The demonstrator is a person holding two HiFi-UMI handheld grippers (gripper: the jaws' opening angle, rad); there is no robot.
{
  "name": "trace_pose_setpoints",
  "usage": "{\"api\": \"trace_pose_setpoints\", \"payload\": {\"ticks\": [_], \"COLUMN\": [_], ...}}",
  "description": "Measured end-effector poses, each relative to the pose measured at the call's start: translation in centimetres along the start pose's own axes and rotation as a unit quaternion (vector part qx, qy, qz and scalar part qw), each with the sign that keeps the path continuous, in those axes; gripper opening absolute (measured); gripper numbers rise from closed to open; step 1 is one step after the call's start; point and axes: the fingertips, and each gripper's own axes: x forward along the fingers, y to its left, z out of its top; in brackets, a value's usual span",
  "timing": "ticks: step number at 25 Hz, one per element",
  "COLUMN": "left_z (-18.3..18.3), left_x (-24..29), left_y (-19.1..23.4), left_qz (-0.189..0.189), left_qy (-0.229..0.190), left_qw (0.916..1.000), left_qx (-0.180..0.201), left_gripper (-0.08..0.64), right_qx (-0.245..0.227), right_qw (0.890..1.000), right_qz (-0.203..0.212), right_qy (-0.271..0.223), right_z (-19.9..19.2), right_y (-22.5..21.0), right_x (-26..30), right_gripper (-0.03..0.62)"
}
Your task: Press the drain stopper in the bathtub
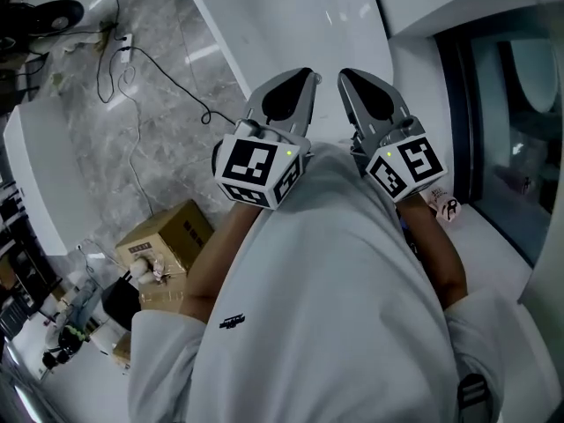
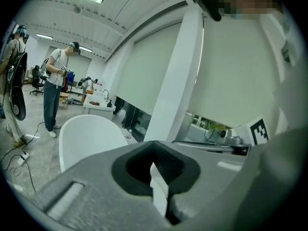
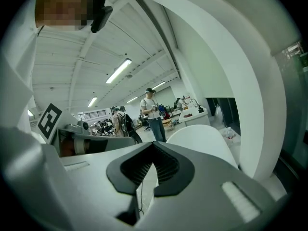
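We're holding left gripper (image 1: 295, 82) and right gripper (image 1: 357, 82) closed, empty, tucked at our chest, apparently parked clear of the bathtub (image 1: 300, 25), stopper unseen.

**White bathtub on the grey marbled floor**

The bathtub (image 1: 291, 20) is white and glossy, with smooth, plain walls that catch streaks of light. In the head view its near side runs as a straight slanted band from the top edge down towards the middle. It borders the grey marbled floor (image 1: 167, 122) to its left. In the left gripper view the bathtub (image 2: 91, 138) shows a rounded, egg-like end. It stands upright on the floor, near a white column (image 2: 173, 81). In the right gripper view the bathtub (image 3: 207, 136) shows a similar rounded white end. Its inside and drain are out of sight.
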Motion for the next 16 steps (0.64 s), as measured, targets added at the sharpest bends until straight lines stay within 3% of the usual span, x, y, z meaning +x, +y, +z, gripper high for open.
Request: {"api": "trace_pose_setpoints", "payload": {"ticks": [9,16], "left_z": [-1.4,-1.3], "left_x": [0.4,-0.3], "left_y": [-1.4,-1.7], "left_qz": [0.013,0.013], "left_qy": [0.014,0.027], "left_qw": [0.9996,0.9991], "left_qx": [0.023,0.031], "left_gripper": [-0.002,-0.002], "right_qx": [-0.028,-0.023], "right_qw": [1.0,1.0], "right_qz": [-0.007,-0.012], "right_qy": [-0.003,0.004], "right_z": [0.4,0.5], "right_y": [0.7,1.5], "right_x": [-2.1,-2.4], "right_gripper": [-0.006,-0.006]}}
